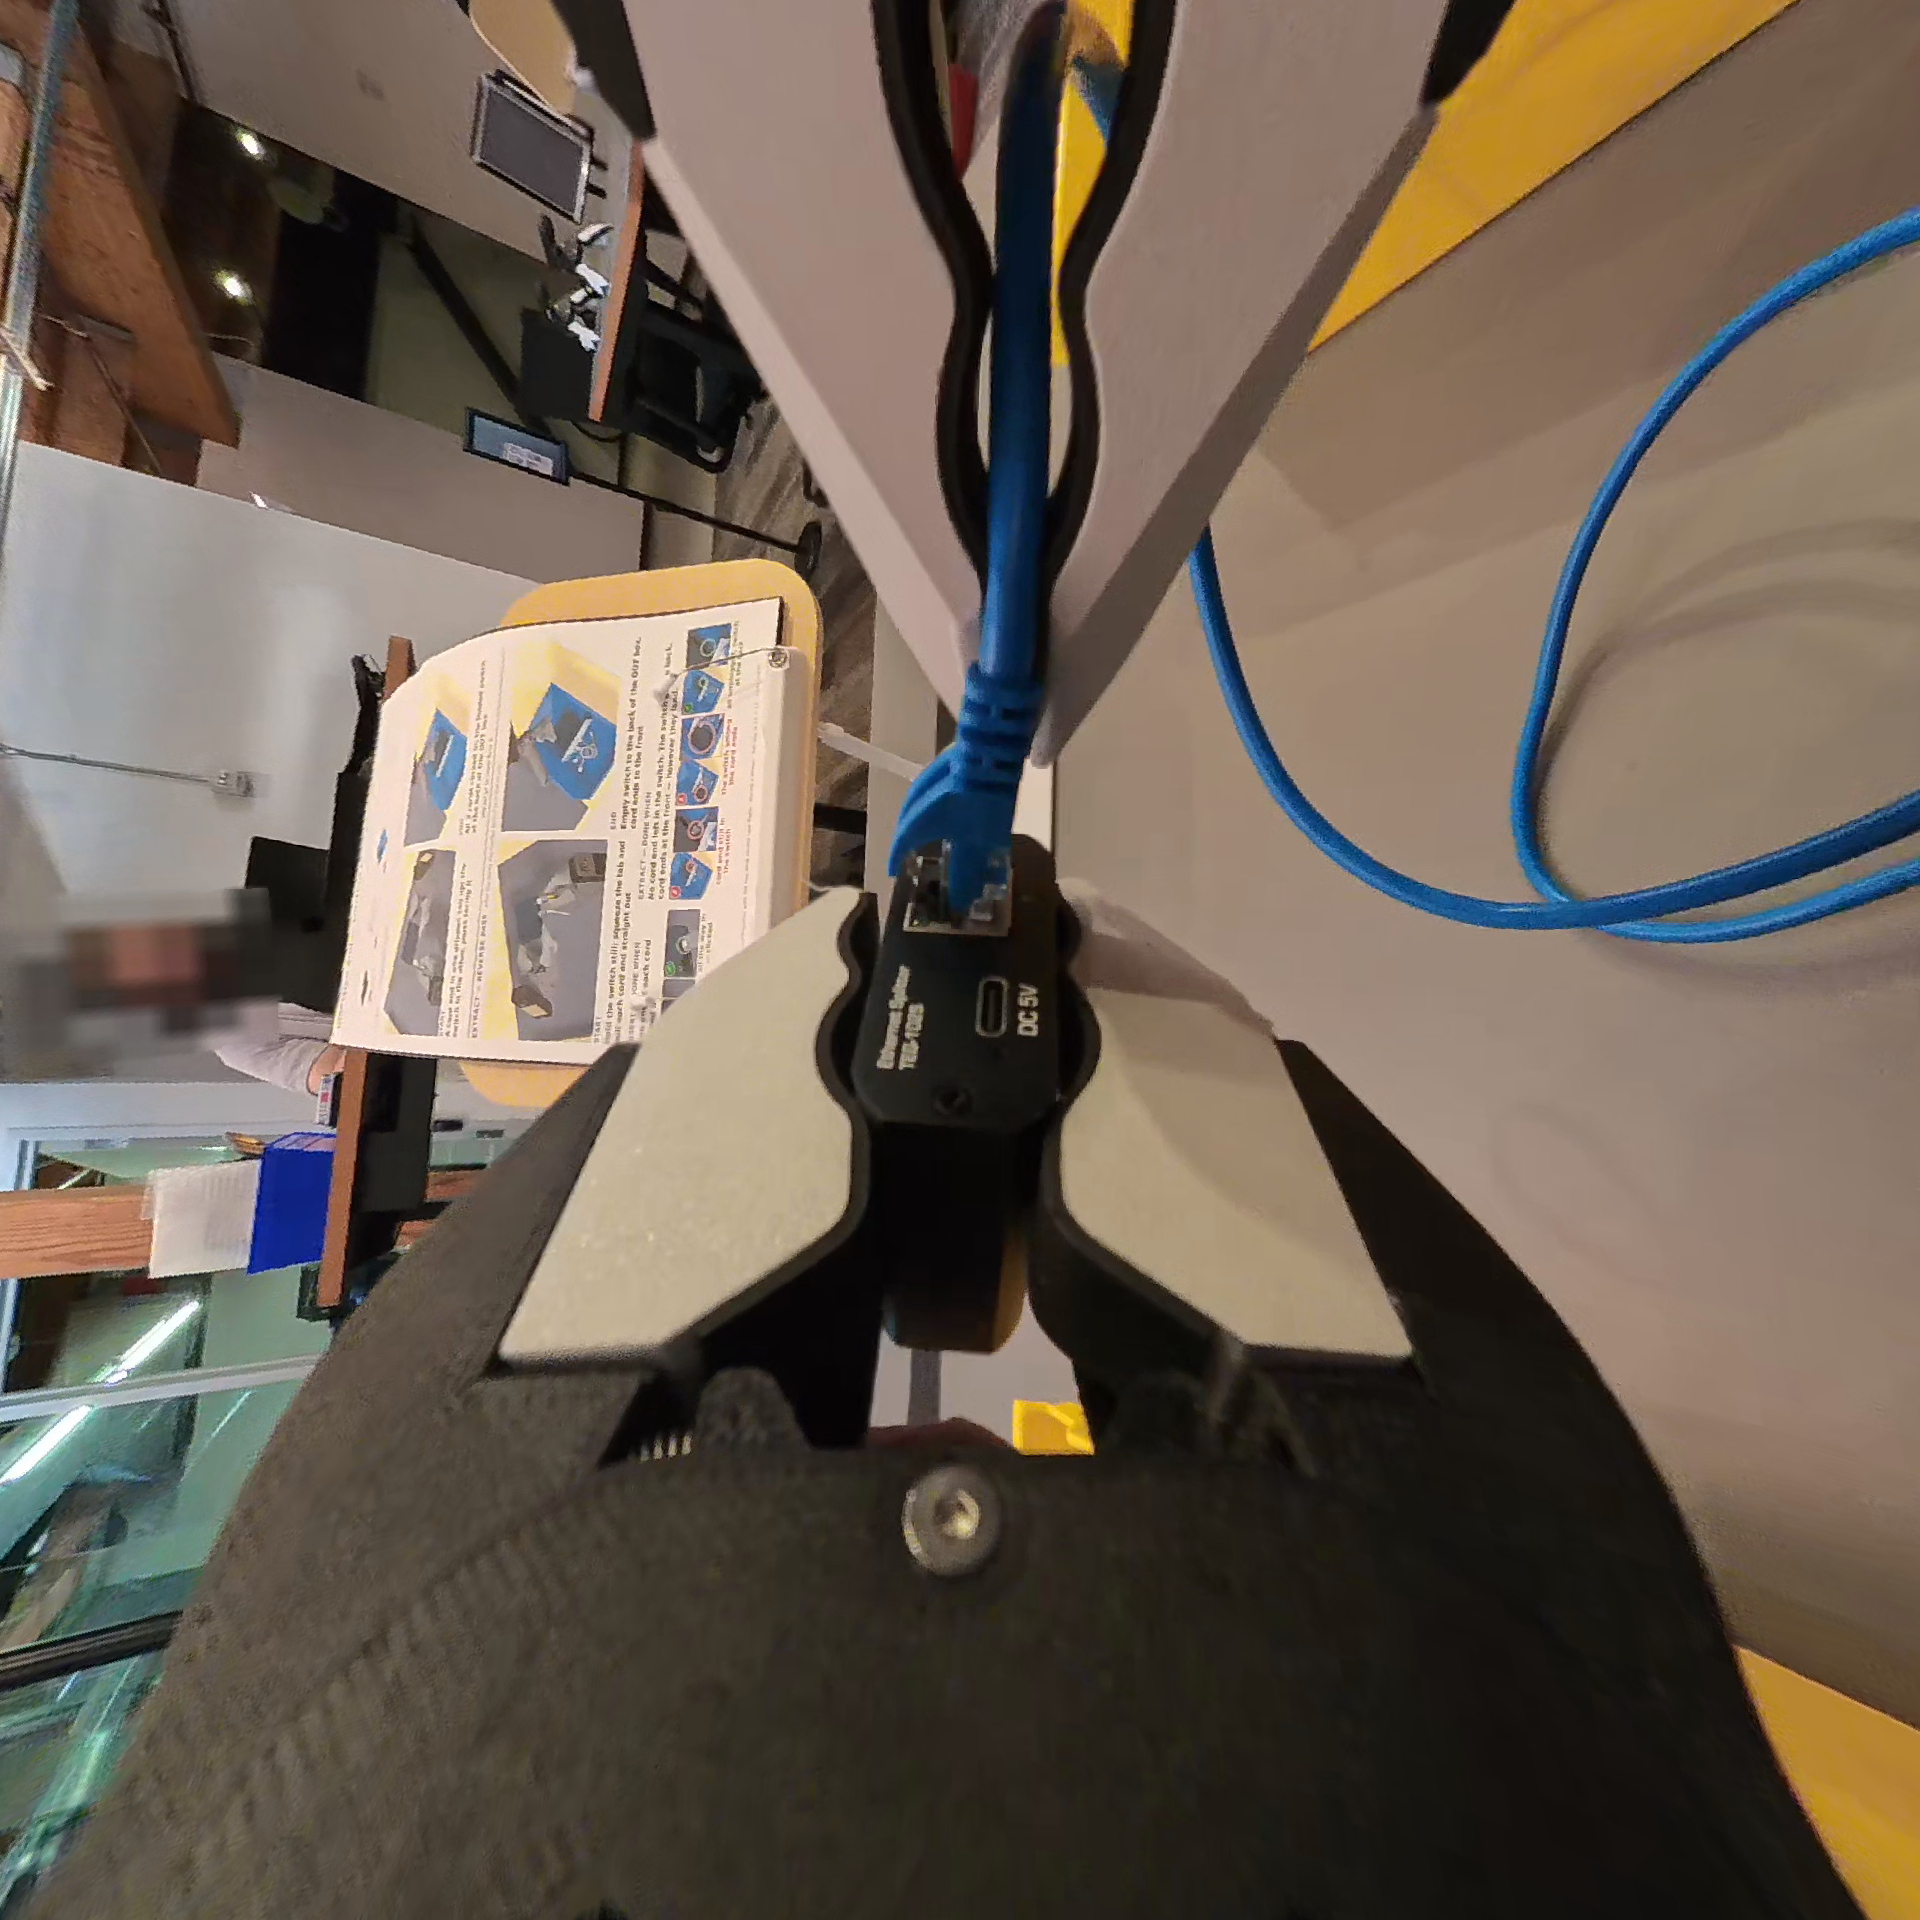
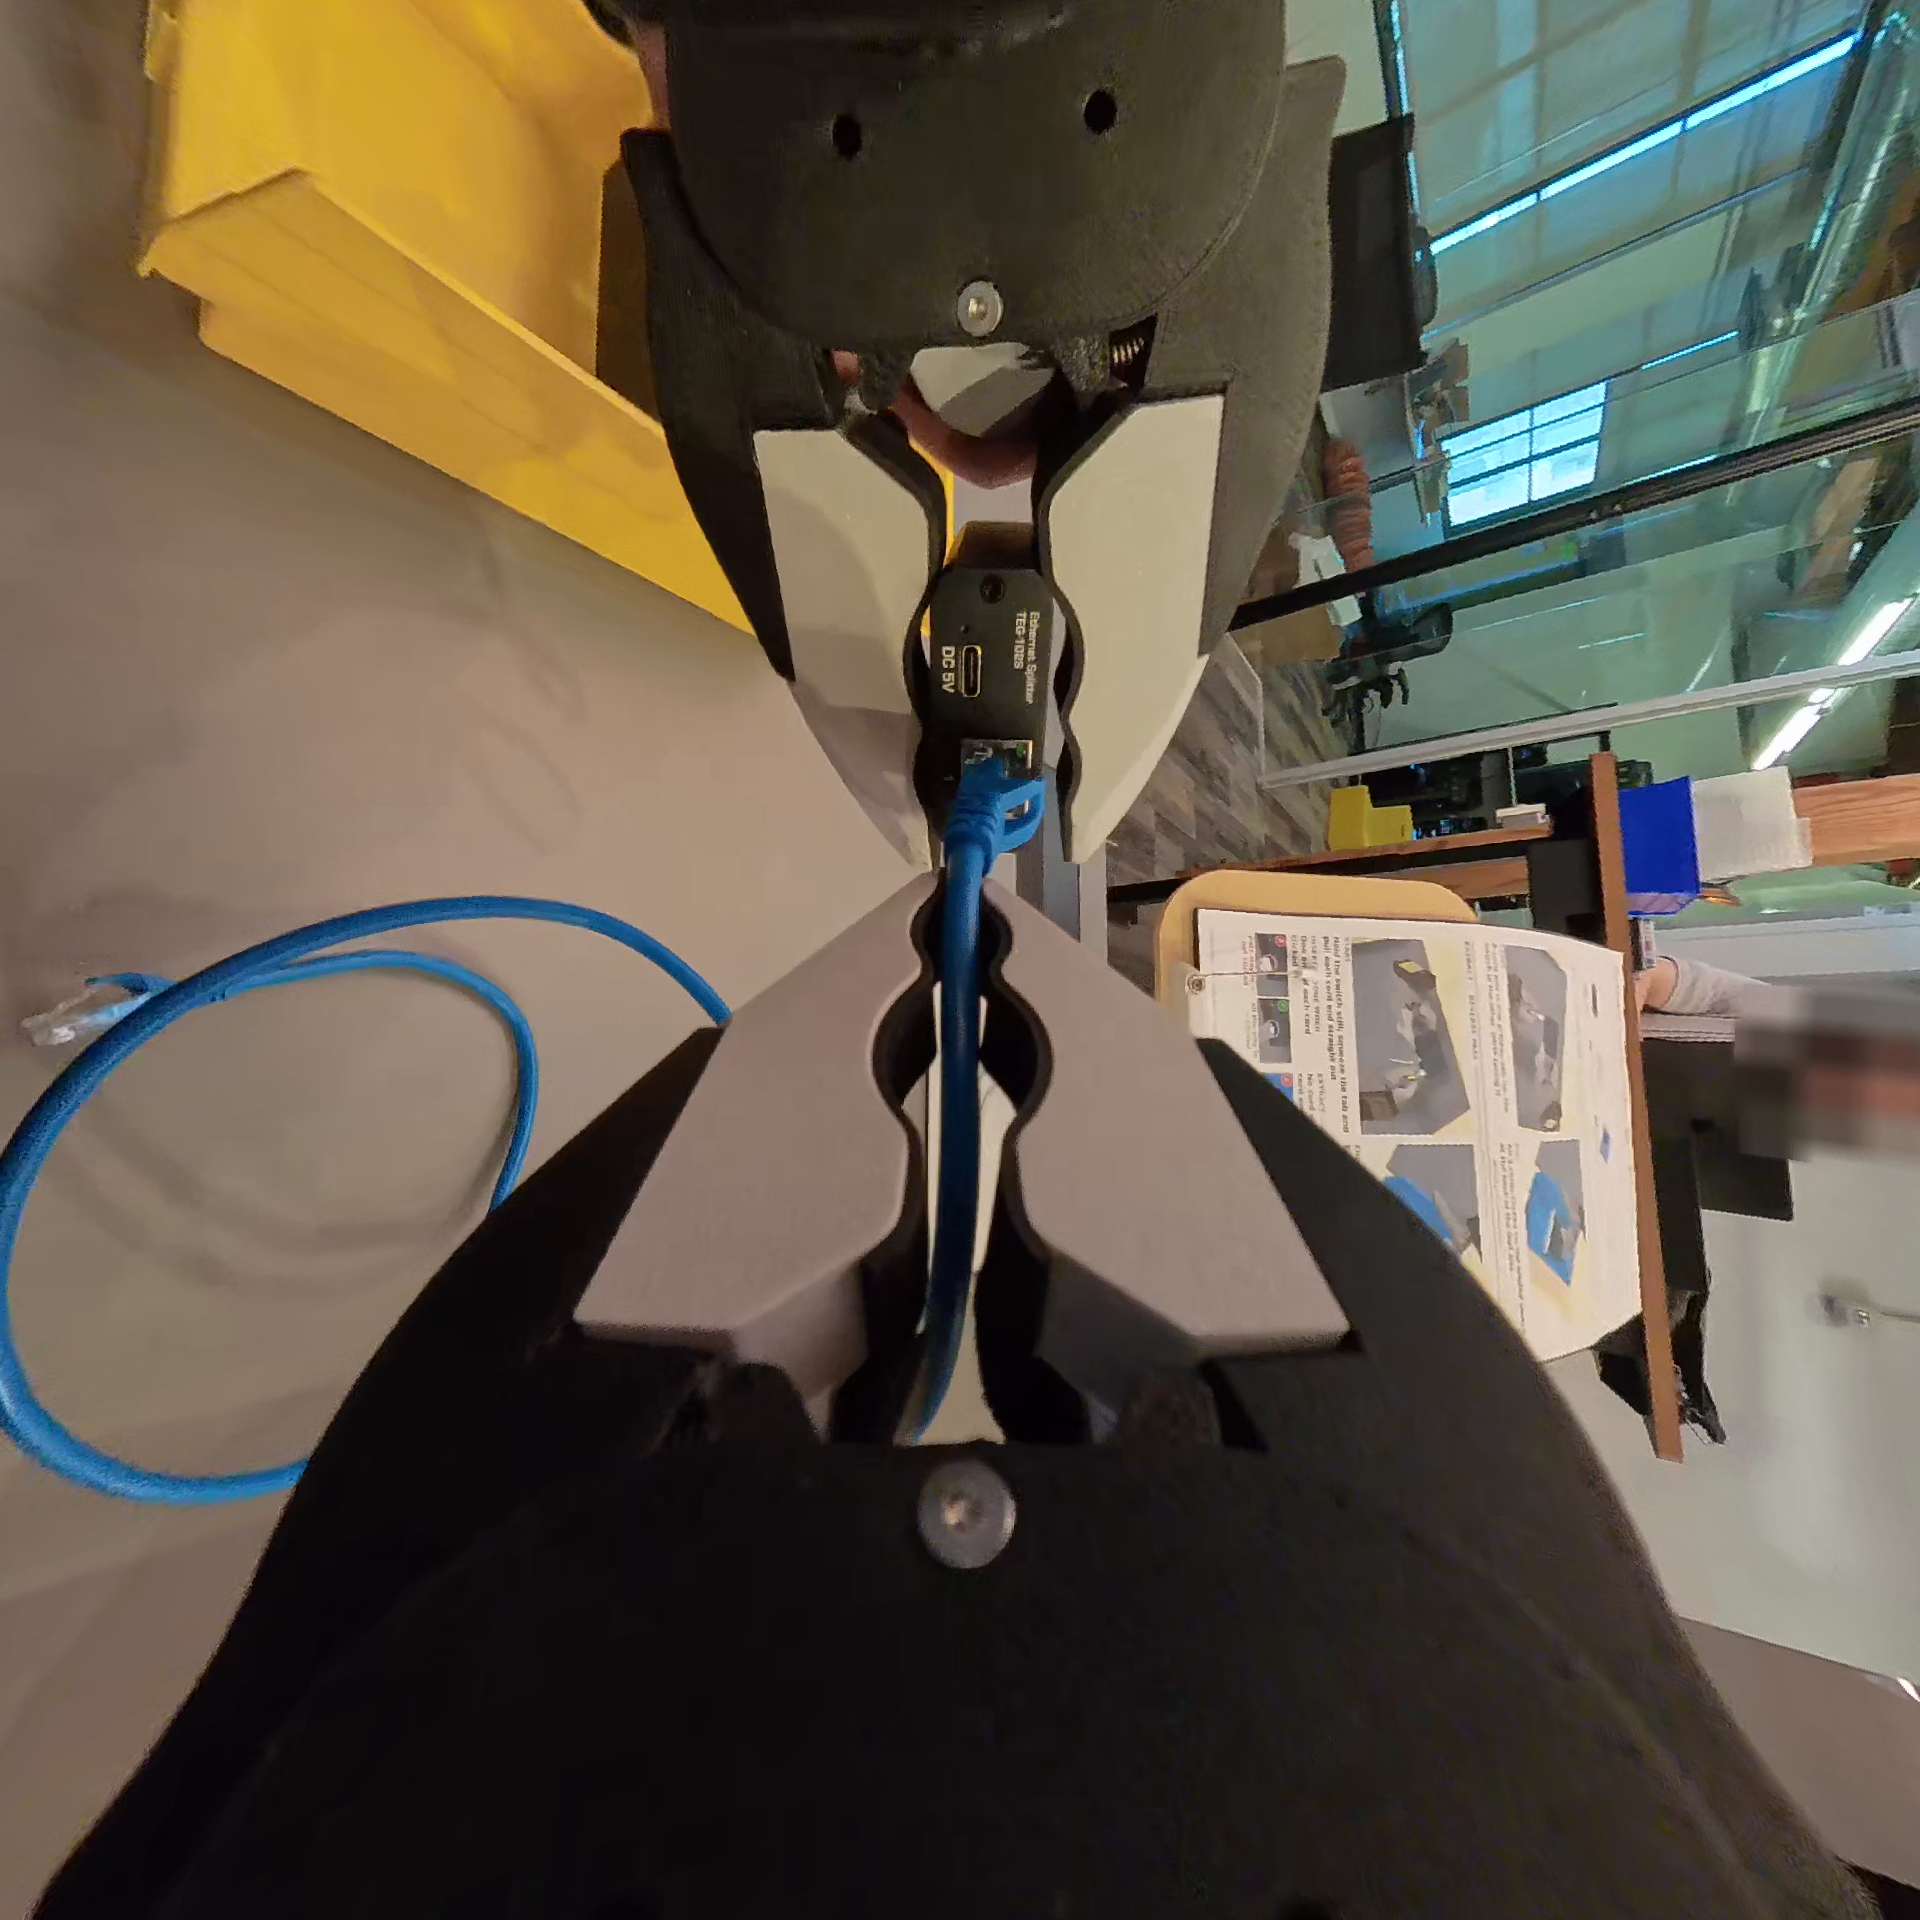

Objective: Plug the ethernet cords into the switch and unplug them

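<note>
My left gripper (image 1: 971, 914) is shut on a small black switch (image 1: 956, 1039) and holds it above the grey table. A blue ethernet cord's plug (image 1: 961, 831) sits in the switch's port. My right gripper (image 2: 961, 904) is shut on that blue cord (image 2: 961, 1122) just behind the plug (image 2: 987, 805), facing the left gripper (image 2: 997, 847) and the switch (image 2: 982, 665). The right gripper also shows in the left wrist view (image 1: 1013, 707). The rest of the cord loops on the table (image 2: 260, 956), and its free clear plug (image 2: 62, 1023) lies there.
A yellow bin (image 2: 364, 260) stands on the grey table (image 2: 312, 675) beside the grippers. A printed instruction sheet (image 2: 1455, 1122) rests on a wooden chair back past the table edge. Desks, shelves and a seated person are farther off. Left and right tips are no more than a few centimetres apart.
</note>
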Motion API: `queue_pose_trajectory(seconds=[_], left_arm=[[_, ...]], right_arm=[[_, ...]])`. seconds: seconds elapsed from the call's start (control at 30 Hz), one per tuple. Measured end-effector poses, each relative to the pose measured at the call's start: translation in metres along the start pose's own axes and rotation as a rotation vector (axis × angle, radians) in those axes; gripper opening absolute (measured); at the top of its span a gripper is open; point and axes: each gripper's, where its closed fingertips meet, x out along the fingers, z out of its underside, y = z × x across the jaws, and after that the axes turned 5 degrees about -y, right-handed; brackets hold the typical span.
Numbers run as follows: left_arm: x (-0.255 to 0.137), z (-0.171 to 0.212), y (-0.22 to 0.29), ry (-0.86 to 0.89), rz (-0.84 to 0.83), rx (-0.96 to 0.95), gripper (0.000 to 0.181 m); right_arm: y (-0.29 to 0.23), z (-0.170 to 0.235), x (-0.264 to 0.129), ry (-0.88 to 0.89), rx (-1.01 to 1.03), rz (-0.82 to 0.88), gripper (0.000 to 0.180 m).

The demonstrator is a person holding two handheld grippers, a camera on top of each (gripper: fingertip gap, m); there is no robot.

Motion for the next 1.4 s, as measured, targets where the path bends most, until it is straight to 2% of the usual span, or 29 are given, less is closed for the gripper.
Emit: queue_pose_trajectory(seconds=[0.1,0.17,0.27,0.43,0.83,1.4], left_arm=[[-0.003,0.002,-0.006,-0.010,-0.038,0.009,0.029],[-0.004,0.005,-0.007,-0.025,-0.038,0.001,0.029],[-0.004,0.015,-0.012,-0.060,-0.045,-0.036,0.029],[-0.001,0.034,-0.018,-0.166,-0.055,-0.051,0.029],[0.010,0.061,-0.014,-0.433,-0.005,-0.052,0.029],[0.009,0.062,-0.020,-0.491,-0.022,-0.021,0.029]], right_arm=[[0.005,-0.003,0.000,0.046,0.029,0.018,0.002],[0.010,-0.003,-0.004,0.077,0.073,0.029,0.012],[0.020,0.001,-0.012,0.114,0.132,0.050,0.015],[0.027,0.018,-0.015,0.126,0.225,0.072,0.008],[0.022,0.035,-0.007,0.146,0.314,0.062,0.008],[0.025,0.029,-0.006,0.262,0.379,0.028,0.013]])
